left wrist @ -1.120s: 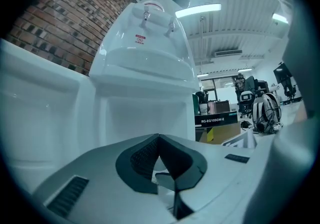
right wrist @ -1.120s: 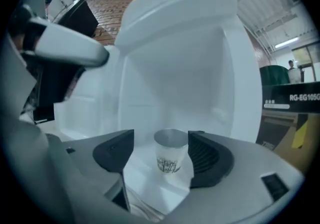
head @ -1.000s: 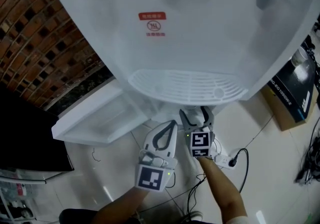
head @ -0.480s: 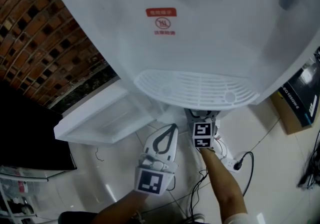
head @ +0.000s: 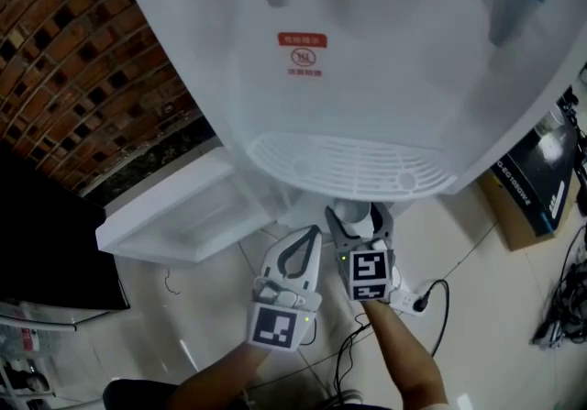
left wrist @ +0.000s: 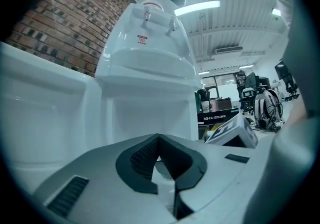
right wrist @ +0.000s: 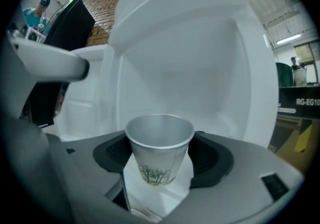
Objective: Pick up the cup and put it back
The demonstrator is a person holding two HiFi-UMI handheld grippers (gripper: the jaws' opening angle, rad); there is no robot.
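1. Red-brown brick wall [head: 83, 50]: far left.
2. Tall white plastic water dispenser [head: 385, 78] with a ribbed white drip tray [head: 348, 165]: centre.
3. Left gripper [head: 315, 234]: low in front of the dispenser's base. Jaws together, nothing between them.
4. Right gripper [head: 358, 213]: just beside the left one. Jaws have just been closing, and the pads press both sides of the cup.
5. White paper cup with green plant print [right wrist: 159, 155]: upright, mouth up, clamped between the right jaws, below the drip tray.
6. Black printed carton [head: 541, 170]: on the floor, far right.
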